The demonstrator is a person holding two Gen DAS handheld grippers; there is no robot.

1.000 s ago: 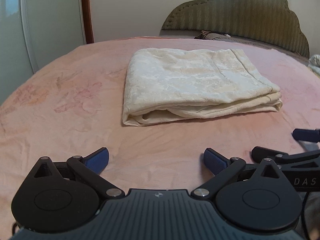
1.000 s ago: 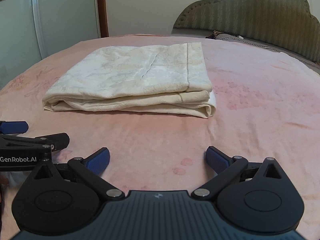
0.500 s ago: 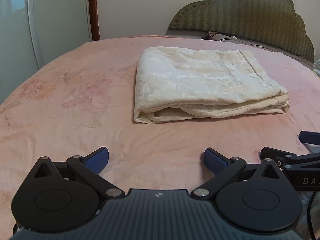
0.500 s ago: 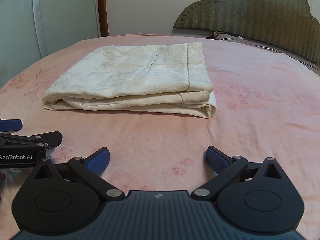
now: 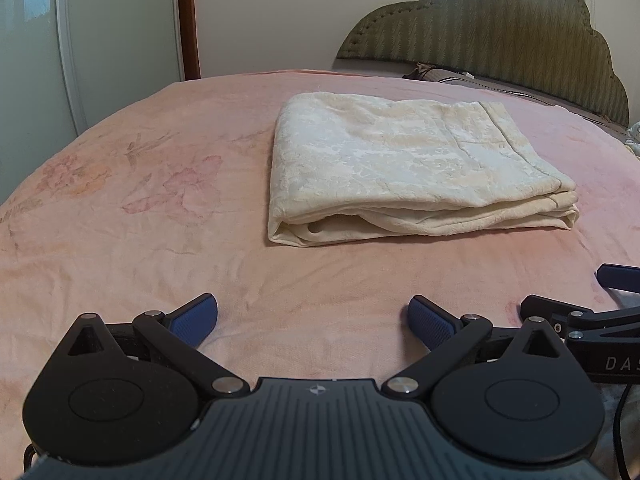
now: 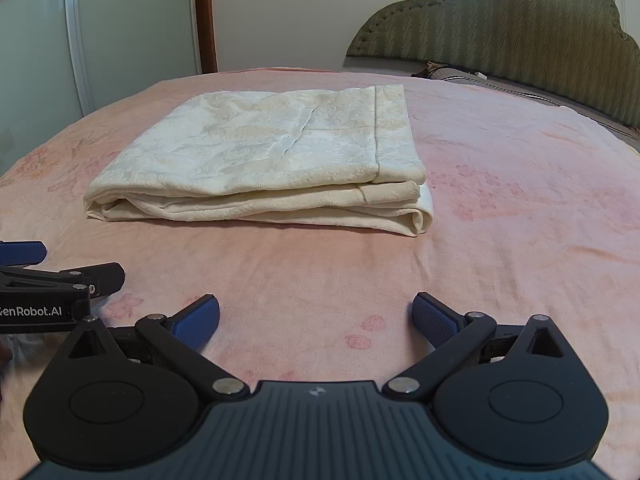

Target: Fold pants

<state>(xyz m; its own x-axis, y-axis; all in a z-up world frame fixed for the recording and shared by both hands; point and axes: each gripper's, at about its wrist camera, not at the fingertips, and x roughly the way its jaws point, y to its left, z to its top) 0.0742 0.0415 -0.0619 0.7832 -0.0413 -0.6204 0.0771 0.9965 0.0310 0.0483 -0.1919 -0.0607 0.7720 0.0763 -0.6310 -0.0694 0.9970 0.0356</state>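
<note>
While both wrist cameras look across the bed (image 5: 120, 240), the pants (image 5: 408, 168) lie folded into a compact cream rectangle on the pink floral bedspread, well ahead of both tools and touched by neither. In the right wrist view the pants (image 6: 272, 160) show several stacked layers along the near edge, with a hemmed band running along the right side of the top layer.

Left hand-held gripper (image 5: 313, 316): fingers spread wide apart, blue pads (image 5: 196, 318) bare, nothing between them, only bedspread below. Right hand-held gripper (image 6: 316, 318): likewise spread wide, blue pads (image 6: 434, 320) bare, holding nothing.

Each tool appears in the other's camera. The right one shows at the right edge of the left wrist view (image 5: 600, 332), where white letters "DAS" are readable on its black side before the frame cuts off. The left one shows at the left edge of the right wrist view (image 6: 48, 292), with "GenRobot.AI" printed in white, the first letter partly cropped. The two sit side by side, close together.

Background: a green quilted headboard (image 6: 500, 28) with a scalloped top, a pale door (image 6: 132, 20) with flower stickers, a brown wooden frame (image 6: 206, 16) beside it. Wall sockets at the top edge are too small for any marking to be read.
</note>
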